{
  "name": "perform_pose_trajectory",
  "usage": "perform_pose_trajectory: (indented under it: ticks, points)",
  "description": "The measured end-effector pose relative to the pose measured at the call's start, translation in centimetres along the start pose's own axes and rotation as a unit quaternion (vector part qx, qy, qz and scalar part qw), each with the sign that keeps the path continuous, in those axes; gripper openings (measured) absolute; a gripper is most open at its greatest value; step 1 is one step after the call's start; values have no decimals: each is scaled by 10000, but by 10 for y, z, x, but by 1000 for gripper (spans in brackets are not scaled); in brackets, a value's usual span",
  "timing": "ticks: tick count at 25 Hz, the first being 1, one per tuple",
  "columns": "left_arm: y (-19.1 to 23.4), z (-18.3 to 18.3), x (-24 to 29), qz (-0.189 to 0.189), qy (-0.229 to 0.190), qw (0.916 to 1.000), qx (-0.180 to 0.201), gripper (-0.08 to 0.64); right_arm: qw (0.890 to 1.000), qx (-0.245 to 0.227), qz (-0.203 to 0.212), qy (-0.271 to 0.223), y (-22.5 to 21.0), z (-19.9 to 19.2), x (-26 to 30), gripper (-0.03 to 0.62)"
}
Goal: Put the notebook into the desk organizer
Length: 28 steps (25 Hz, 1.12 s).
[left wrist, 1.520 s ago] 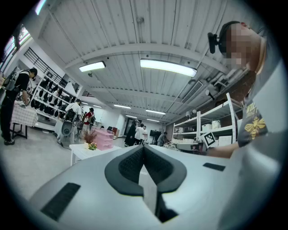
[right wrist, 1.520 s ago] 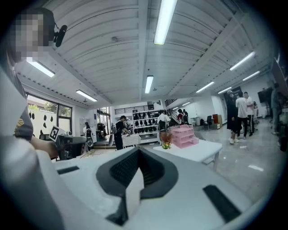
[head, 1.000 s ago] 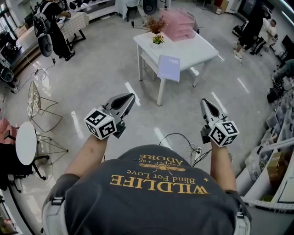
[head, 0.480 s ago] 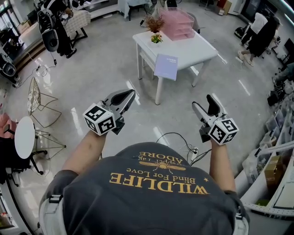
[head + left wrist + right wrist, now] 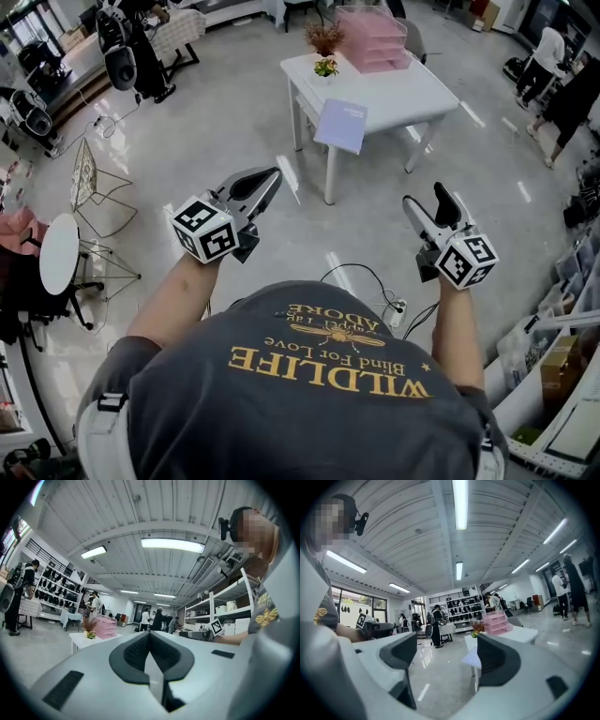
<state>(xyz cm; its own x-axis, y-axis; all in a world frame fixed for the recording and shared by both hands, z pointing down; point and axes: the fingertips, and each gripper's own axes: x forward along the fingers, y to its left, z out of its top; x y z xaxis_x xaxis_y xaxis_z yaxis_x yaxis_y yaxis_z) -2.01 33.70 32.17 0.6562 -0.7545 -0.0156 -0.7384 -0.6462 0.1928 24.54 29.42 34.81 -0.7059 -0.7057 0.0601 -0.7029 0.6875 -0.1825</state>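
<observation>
Left gripper (image 5: 265, 180): jaws together, empty | notebook (image 5: 342, 126): overhangs near edge of table (image 5: 412, 94), well ahead; judged light, thin, slightly flexible, best gripped by the overhanging edge | desk organizer (image 5: 375, 37): table's far end | right gripper (image 5: 425, 199): jaws just opened wide, nothing between.

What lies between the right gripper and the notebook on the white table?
Only bare floor lies between the right gripper, whose empty jaws have just been opening, and the notebook overhanging the table's edge; the head view shows this.
</observation>
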Motion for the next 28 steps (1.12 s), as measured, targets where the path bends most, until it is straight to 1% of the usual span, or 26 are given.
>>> perform_pose_trajectory:
  ticks: [5,8,10,13,16,19,22,24,28]
  points:
    - [15,-2,9,106,14,9999,54,2,9999,83,47,41,-16,-4,19,385]
    - [38,-6,20,85,-3,10000,-16,2,9999,88,24,100,-24,-5,41,385]
    - [59,-10,33,1,8,10000,-47,2,9999,73,-33,149,-31,-6,60,385]
    - [101,-13,60,-234,-14,9997,-93,2,9995,40,-214,212,-48,-8,95,385]
    - [152,-10,95,-564,-60,9983,-108,2,9987,20,-452,241,-66,-8,142,385]
    - [208,1,135,-913,-26,9957,-152,2,9974,66,-676,259,-82,-2,195,385]
    - [255,16,171,-1236,63,9923,-30,2,9958,68,-865,297,-97,8,245,385]
    - [284,26,191,-1400,76,9901,27,2,9944,92,-1015,285,-110,16,271,385]
    - [332,38,224,-1578,67,9874,-40,2,9916,121,-1237,352,-134,23,314,385]
